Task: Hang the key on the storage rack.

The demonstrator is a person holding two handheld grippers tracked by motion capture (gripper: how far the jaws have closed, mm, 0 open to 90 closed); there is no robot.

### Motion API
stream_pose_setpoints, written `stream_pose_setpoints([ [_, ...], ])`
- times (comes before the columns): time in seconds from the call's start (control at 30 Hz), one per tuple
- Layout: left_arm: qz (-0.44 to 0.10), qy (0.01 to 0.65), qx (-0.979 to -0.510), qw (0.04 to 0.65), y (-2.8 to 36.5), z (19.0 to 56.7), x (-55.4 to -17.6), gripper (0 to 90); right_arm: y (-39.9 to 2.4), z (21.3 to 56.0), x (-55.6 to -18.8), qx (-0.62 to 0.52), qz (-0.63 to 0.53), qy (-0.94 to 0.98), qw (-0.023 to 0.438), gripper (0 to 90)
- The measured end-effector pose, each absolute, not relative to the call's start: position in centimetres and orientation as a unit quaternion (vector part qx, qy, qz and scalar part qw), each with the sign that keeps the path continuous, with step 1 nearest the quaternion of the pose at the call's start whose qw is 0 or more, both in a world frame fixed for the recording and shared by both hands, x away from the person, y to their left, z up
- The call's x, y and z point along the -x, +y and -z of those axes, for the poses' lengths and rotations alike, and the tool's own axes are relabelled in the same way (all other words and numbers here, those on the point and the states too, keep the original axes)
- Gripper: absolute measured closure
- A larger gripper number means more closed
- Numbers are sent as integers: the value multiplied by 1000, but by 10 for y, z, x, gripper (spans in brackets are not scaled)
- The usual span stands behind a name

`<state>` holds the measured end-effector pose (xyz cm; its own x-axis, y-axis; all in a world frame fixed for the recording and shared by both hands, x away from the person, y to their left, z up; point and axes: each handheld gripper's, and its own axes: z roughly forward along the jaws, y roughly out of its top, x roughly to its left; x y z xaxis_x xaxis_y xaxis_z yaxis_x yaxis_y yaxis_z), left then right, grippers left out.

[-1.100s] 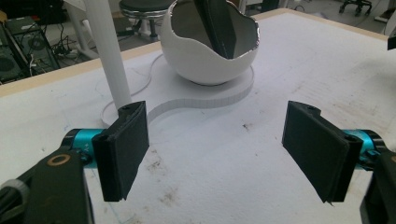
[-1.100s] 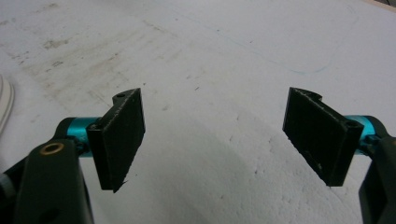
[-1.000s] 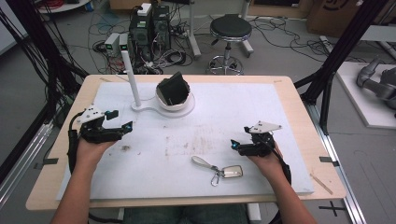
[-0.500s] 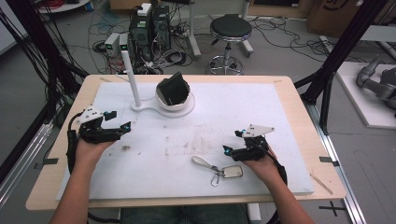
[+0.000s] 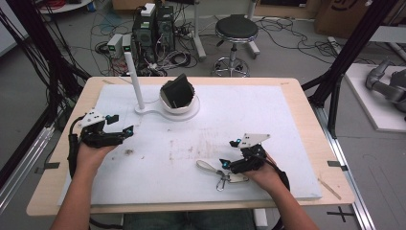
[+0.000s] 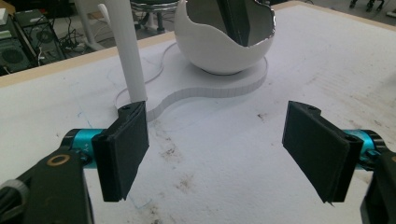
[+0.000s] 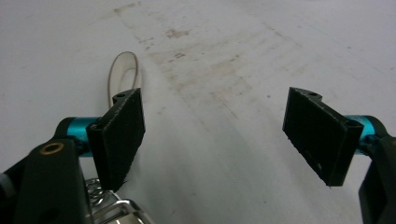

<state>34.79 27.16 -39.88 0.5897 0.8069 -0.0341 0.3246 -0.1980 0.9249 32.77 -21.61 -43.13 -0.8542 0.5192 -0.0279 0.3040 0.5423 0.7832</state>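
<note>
Lowered toward the keyring (image 5: 224,176) on the worktop (image 5: 287,124), your right gripper (image 5: 226,164) now hovers released, likely nearing a grasp, while your left gripper (image 5: 125,133) rests equally released.

A white bowl (image 5: 180,103) with a dark lining stands on a white board (image 5: 287,124) smudged brown, beside a white post (image 5: 134,79); both grippers' jaws are black with teal fittings.

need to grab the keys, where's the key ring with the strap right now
In the high view the key ring with the strap lies on the white mat near the front edge, right of centre, just left of the open right gripper.
</note>
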Motion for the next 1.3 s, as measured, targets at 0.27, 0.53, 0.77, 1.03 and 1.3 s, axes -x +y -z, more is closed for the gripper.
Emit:
stream_pose_setpoints([
  [0.27, -235, 384, -739, 502, 269, 401, -349, 228, -207, 436, -323, -202, -407, 885, 102, 211],
  [0.53, -231, 385, -743, 497, 269, 403, -350, 228, -196, 443, -319, -170, -381, 906, 72, 221],
  [0.77, -231, 384, -745, 495, 269, 404, -351, 228, -191, 446, -316, -135, -353, 924, 62, 368],
  [1.03, -233, 384, -743, 496, 270, 403, -350, 228, -190, 442, -311, -110, -345, 931, 55, 750],
  [1.3, -236, 384, -741, 498, 272, 401, -350, 228, -187, 438, -311, -122, -340, 930, 64, 828],
])
